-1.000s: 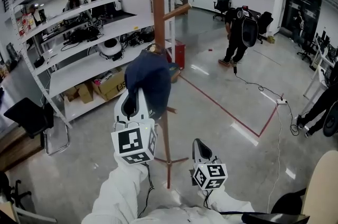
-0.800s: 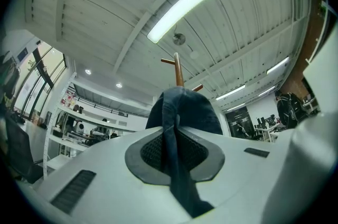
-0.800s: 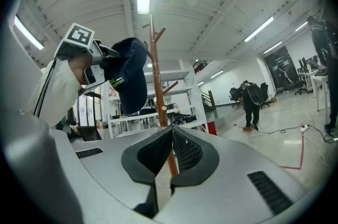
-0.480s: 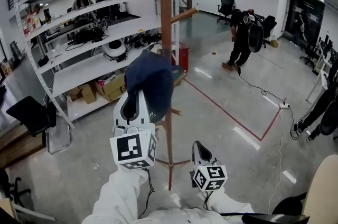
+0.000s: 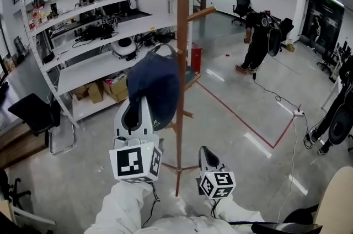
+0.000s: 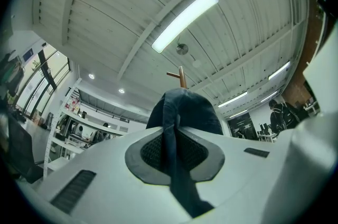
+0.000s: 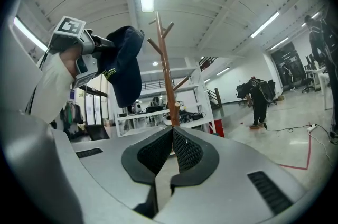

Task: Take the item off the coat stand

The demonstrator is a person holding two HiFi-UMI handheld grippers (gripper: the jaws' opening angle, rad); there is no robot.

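A dark blue cap hangs from my left gripper, which is shut on a fold of its fabric. The cap's crown bulges just past the jaws. The wooden coat stand rises right beside the cap. In the right gripper view a gap shows between the cap and the stand's pole. My right gripper is held low, to the right of the pole's foot. It is shut with nothing between its pads.
White shelving racks with gear and cardboard boxes line the left. A black chair stands at the near left. A person with a backpack stands at the back right. A red tape line and a cable cross the floor.
My left gripper has drawn the cap leftward, away from the stand's pole, and slightly up. The right gripper has stayed where it was.
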